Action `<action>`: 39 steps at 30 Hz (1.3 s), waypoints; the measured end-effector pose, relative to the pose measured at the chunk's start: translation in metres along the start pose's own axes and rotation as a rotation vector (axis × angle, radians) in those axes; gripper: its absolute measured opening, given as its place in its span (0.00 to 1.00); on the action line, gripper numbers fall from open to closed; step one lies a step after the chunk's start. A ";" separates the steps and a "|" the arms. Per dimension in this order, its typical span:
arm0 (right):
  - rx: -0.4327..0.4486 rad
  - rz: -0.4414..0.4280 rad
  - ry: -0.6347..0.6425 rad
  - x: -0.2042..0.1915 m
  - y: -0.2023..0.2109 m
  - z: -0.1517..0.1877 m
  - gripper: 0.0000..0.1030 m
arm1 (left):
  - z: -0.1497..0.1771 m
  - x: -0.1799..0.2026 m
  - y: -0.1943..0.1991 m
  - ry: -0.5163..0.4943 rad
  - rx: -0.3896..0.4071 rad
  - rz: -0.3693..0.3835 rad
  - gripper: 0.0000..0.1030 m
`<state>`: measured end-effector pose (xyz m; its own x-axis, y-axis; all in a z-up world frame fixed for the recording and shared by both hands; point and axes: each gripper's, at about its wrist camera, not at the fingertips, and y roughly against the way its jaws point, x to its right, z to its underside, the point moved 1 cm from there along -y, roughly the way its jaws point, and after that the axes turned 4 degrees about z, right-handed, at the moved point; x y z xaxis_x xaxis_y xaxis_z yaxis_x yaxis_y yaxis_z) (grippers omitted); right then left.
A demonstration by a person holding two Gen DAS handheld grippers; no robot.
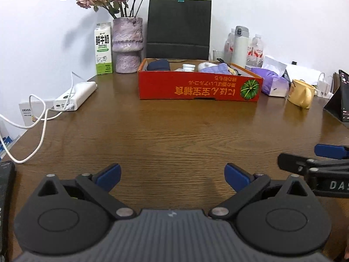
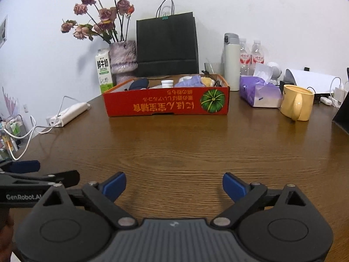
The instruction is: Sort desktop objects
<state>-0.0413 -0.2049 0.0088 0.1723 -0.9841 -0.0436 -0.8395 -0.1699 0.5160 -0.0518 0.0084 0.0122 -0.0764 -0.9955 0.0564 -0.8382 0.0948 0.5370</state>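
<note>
- While both tongs hang low over the bare front of the wooden surface [image 1: 174, 131], nothing lies between their blue pads.
- Left tongs [image 1: 172, 176]: spread wide, empty, pointing toward the red box.
- Right tongs [image 2: 174, 185]: likewise spread wide and empty; they stand just beside the left pair, each showing at the edge of the other's view.
- Red cardboard box [image 2: 165, 104]: at the back centre of the surface, pumpkin print and lettering upside down. It holds a dark blue item [image 2: 139, 83], a white jar [image 2: 167, 83] and a purple bundle [image 2: 189, 80].
- Right of the box: purple tissue pack [image 2: 259, 91], then a yellow mug [image 2: 296, 102], handle facing the camera.
- Behind these: white flask [image 2: 231, 63] and two water bottles.
- Left of the box: milk carton [image 1: 103, 49], vase of dried roses [image 1: 127, 45], white power bank [image 1: 75, 96] with cable.
- Black paper bag [image 1: 178, 28] stands against the wall behind the box.
</note>
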 end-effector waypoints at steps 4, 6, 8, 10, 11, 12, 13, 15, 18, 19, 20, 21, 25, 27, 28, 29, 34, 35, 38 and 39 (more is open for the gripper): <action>-0.017 0.043 0.031 -0.003 -0.015 -0.005 0.99 | -0.005 0.002 -0.021 -0.016 -0.035 -0.004 1.00; -0.041 0.057 0.035 -0.004 -0.027 -0.012 0.99 | -0.009 0.000 -0.037 -0.013 -0.079 0.007 1.00; -0.063 0.052 0.044 -0.004 -0.041 -0.018 1.00 | -0.014 -0.003 -0.048 0.012 -0.106 0.005 1.00; -0.100 0.067 0.054 -0.006 -0.057 -0.023 1.00 | -0.019 -0.004 -0.058 0.015 -0.115 -0.030 1.00; -0.110 0.072 0.052 -0.006 -0.062 -0.025 1.00 | -0.021 -0.004 -0.062 0.012 -0.117 -0.039 1.00; -0.116 0.073 0.043 -0.006 -0.067 -0.026 1.00 | -0.022 -0.005 -0.065 0.011 -0.120 -0.044 1.00; -0.120 0.071 0.033 -0.005 -0.070 -0.027 1.00 | -0.023 -0.007 -0.068 0.013 -0.122 -0.040 1.00; -0.129 0.068 0.010 -0.003 -0.076 -0.026 1.00 | -0.024 -0.010 -0.072 0.019 -0.125 -0.035 1.00; -0.150 0.075 0.009 -0.002 -0.082 -0.026 1.00 | -0.026 -0.010 -0.076 -0.002 -0.131 -0.039 1.00; -0.152 0.077 0.010 -0.002 -0.083 -0.026 1.00 | -0.027 -0.010 -0.078 0.000 -0.132 -0.033 1.00; -0.158 0.081 0.010 -0.001 -0.085 -0.026 1.00 | -0.028 -0.010 -0.079 -0.002 -0.133 -0.029 1.00; -0.161 0.091 0.019 -0.002 -0.086 -0.026 1.00 | -0.029 -0.011 -0.081 -0.004 -0.134 -0.026 1.00; -0.162 0.085 0.024 -0.001 -0.087 -0.026 1.00 | -0.029 -0.009 -0.081 -0.006 -0.136 -0.029 1.00; -0.162 0.085 0.025 -0.002 -0.087 -0.027 1.00 | -0.029 -0.009 -0.081 -0.005 -0.136 -0.029 1.00; -0.162 0.084 0.024 -0.001 -0.087 -0.027 1.00 | -0.030 -0.009 -0.081 -0.005 -0.136 -0.029 1.00; -0.162 0.084 0.025 -0.001 -0.087 -0.027 1.00 | -0.030 -0.009 -0.081 -0.006 -0.136 -0.030 1.00; -0.162 0.083 0.026 -0.001 -0.087 -0.027 1.00 | -0.030 -0.009 -0.082 -0.005 -0.136 -0.030 1.00; -0.162 0.083 0.026 -0.001 -0.087 -0.027 1.00 | -0.030 -0.009 -0.081 -0.006 -0.135 -0.033 1.00; -0.162 0.077 0.031 -0.002 -0.086 -0.027 1.00 | -0.030 -0.010 -0.081 -0.002 -0.135 -0.039 1.00; -0.162 0.075 0.032 -0.002 -0.086 -0.027 1.00 | -0.030 -0.010 -0.081 -0.002 -0.135 -0.041 1.00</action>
<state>0.0439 -0.1867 -0.0127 0.1309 -0.9910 0.0267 -0.7572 -0.0826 0.6479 0.0327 0.0104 -0.0069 -0.0448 -0.9985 0.0309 -0.7605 0.0541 0.6470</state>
